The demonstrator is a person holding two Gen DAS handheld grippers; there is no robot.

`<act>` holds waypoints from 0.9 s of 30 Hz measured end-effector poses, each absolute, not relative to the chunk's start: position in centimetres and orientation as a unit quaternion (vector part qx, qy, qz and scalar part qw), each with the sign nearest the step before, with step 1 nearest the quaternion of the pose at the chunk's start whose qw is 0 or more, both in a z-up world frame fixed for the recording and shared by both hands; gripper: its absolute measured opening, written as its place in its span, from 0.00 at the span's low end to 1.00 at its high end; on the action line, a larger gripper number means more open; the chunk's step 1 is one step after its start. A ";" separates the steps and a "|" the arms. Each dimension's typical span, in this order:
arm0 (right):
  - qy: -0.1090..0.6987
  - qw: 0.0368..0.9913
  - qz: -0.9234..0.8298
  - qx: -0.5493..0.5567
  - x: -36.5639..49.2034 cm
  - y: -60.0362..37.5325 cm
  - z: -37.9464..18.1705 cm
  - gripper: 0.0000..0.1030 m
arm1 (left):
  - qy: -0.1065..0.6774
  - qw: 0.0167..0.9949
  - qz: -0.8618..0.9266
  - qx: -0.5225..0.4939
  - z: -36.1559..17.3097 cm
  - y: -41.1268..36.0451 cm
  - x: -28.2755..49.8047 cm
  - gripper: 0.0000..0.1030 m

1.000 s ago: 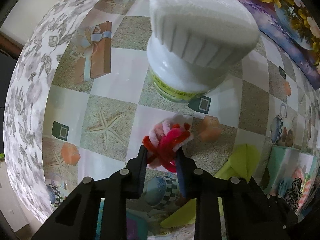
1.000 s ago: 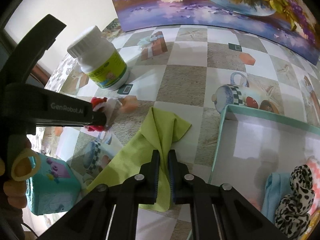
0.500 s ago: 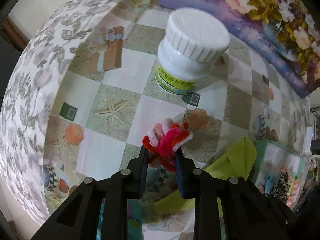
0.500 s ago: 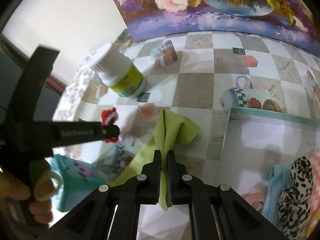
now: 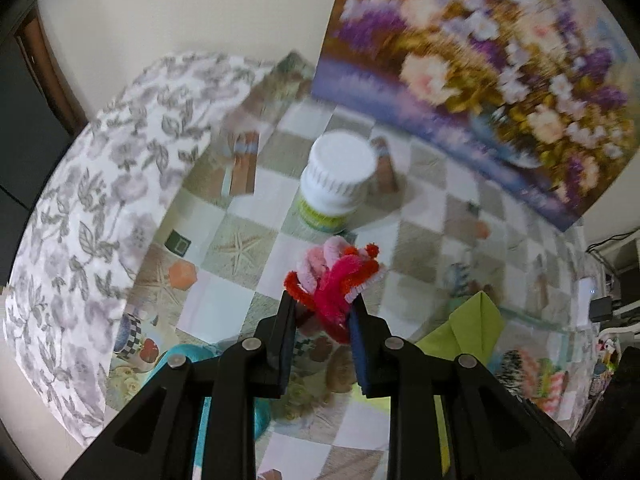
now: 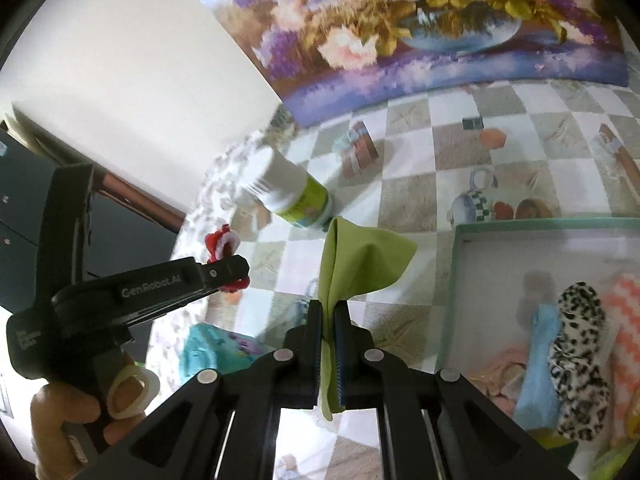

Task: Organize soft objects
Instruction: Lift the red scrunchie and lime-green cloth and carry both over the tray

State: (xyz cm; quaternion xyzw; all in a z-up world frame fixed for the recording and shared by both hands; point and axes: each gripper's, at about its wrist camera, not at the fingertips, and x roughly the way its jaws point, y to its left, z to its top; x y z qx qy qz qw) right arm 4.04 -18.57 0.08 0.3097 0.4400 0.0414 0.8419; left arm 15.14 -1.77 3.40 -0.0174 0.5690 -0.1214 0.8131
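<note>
Right wrist view gives us the table (image 6: 408, 184), checkered and printed, with a floral picture (image 6: 400, 20) propped at its far edge. At the right sits a box (image 6: 520, 226) holding a spotted cloth (image 6: 576, 360), a blue cloth (image 6: 538, 364) and other soft pieces. We find the green cloth (image 6: 356, 264) clamped in the right gripper (image 6: 328, 312): the jaws stand nearly together, the fabric rising above the tips in a peaked fold and a strip hanging below them, clear of the table and left of the box. A white bottle (image 6: 288, 190) stands beyond the cloth. In the left wrist view, the left gripper (image 5: 322, 308) holds at a narrow gap a pipe-cleaner bundle (image 5: 334, 276) of red and pink, most of it projecting past the fingertips, above the table.
</note>
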 end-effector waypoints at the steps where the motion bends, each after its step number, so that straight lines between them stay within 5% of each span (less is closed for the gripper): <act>1: 0.432 0.847 0.040 0.309 3.6 -18.7 0.9 0.06 | 0.563 0.817 -0.124 -0.018 4.0 -1.9 14.8 0.25; 27: 0.308 0.909 -0.057 0.274 -8.5 -23.3 12.0 0.06 | 0.456 0.854 -0.247 -0.042 11.6 -7.4 1.6 0.25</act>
